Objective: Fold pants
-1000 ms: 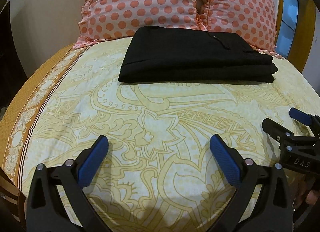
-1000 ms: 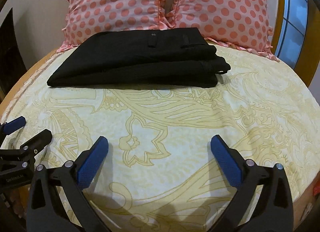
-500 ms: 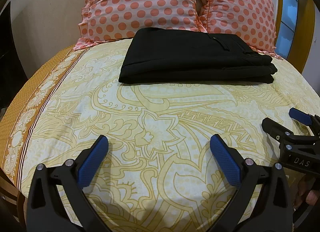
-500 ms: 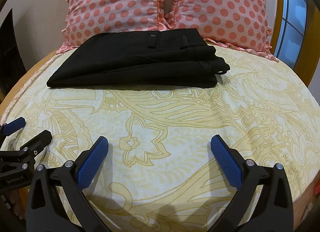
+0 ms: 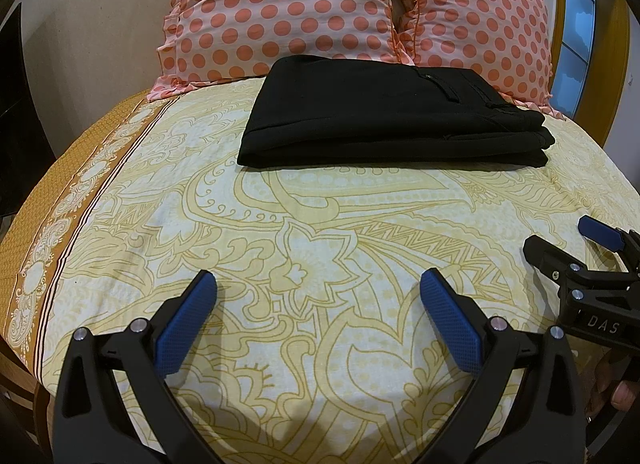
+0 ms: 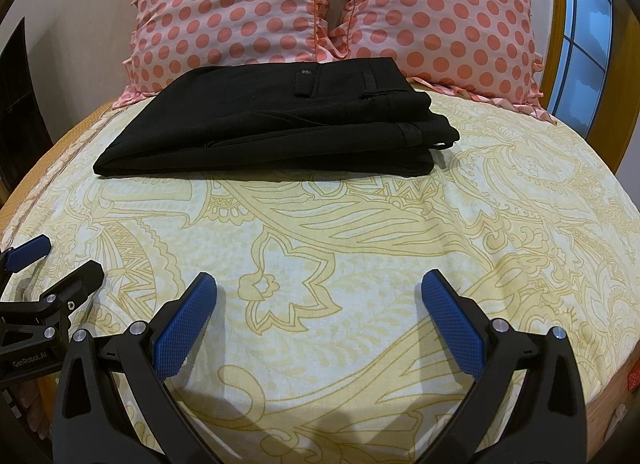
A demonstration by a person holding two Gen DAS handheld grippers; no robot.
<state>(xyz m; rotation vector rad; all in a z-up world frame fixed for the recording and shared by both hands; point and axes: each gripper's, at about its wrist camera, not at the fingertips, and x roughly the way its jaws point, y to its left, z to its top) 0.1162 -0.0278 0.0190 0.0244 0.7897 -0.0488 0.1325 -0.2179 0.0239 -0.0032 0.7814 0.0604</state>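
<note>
The black pants (image 5: 394, 116) lie folded in a flat stack on the bedsheet (image 5: 304, 232), well ahead of both grippers and just in front of two dotted pillows (image 5: 280, 4). The left gripper (image 5: 318, 296) hovers over the sheet with fingers spread wide, holding nothing. Beside it, the right gripper (image 6: 319, 296) is likewise spread and empty.

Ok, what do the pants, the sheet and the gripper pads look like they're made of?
Pants: black woven cloth, matte, probably a dress-trouser fabric; crisp folded edges, belt loops and a button show.
Sheet: thin printed cloth, likely cotton; puckered, slightly crinkled surface with a yellow pattern.
Pads: blue, rubber or textured plastic by the look; fine diamond grid, dull finish, set on black plastic arms.
</note>
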